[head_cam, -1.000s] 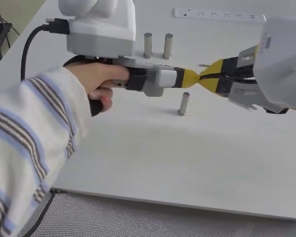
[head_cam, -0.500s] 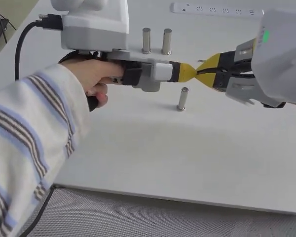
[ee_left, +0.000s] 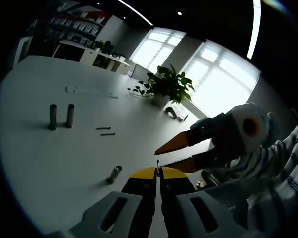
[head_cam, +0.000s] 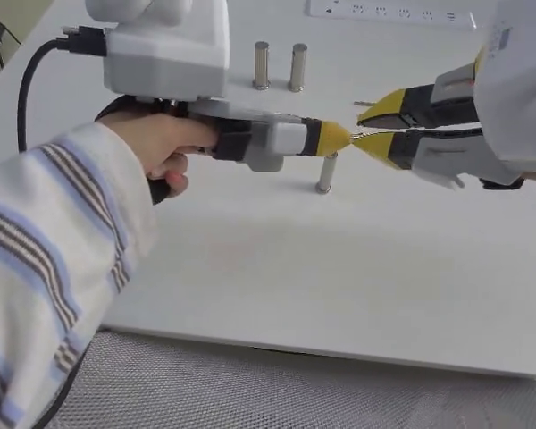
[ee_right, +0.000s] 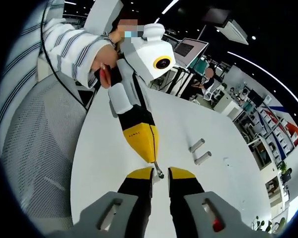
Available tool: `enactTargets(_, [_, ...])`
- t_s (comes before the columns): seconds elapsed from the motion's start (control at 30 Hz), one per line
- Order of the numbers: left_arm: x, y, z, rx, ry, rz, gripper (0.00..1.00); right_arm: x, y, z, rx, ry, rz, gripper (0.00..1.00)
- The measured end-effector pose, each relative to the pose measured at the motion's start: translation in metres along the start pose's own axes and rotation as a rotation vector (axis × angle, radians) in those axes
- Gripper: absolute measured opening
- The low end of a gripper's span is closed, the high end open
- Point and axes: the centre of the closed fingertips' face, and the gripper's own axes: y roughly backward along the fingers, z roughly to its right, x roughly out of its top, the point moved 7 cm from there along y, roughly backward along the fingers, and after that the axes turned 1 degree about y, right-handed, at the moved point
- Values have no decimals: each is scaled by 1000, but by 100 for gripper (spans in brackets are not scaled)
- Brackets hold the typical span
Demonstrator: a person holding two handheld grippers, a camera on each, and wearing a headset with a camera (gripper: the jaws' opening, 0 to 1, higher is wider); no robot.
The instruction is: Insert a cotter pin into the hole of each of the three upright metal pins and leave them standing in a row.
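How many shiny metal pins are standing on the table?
3. The far-left pin and far-right pin stand side by side at the back; the near pin stands alone, closer in.

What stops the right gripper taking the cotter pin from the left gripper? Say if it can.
Likely yes: the right gripper is open, its jaws flanking the cotter pin that sticks out of the shut left gripper; nothing lies between them.

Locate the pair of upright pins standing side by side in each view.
Head view: pair of pins top centre, above the left gripper.
Left gripper view: pair at far left, mid-height.
Right gripper view: pair right of centre, appearing tilted.
Landmark in all three: the left gripper, yellow jaws shut on a cotter pin.
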Motion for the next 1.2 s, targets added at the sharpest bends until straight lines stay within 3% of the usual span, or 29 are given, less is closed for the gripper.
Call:
enactTargets(0.1, [4,1,-10,8,-36,-1,0,-6,0,0,29,-29,-8,13])
enactTargets(0.33, [0,11,8,14,-250,-14,0,-15,2,-5,149,-207,15,20])
enactTargets(0.73, [-5,11,18,-8,-522,-39,0,-20,-1,-6,244,-262,19,19])
enactTargets(0.87, [-5,10,20,-18,-551,-43,0,-19,-3,-7,259,-266,21,19])
enactTargets(1.07, [-6,8,22,-33,-642,-66,0,-17,-5,-9,285,-267,24,17])
enactTargets(1.17, [-5,8,22,-41,-655,-67,0,-16,-5,-9,294,-260,21,15])
enactTargets(1.2, [-9,16,23,-72,-728,-62,0,-16,-5,-9,298,-260,23,15])
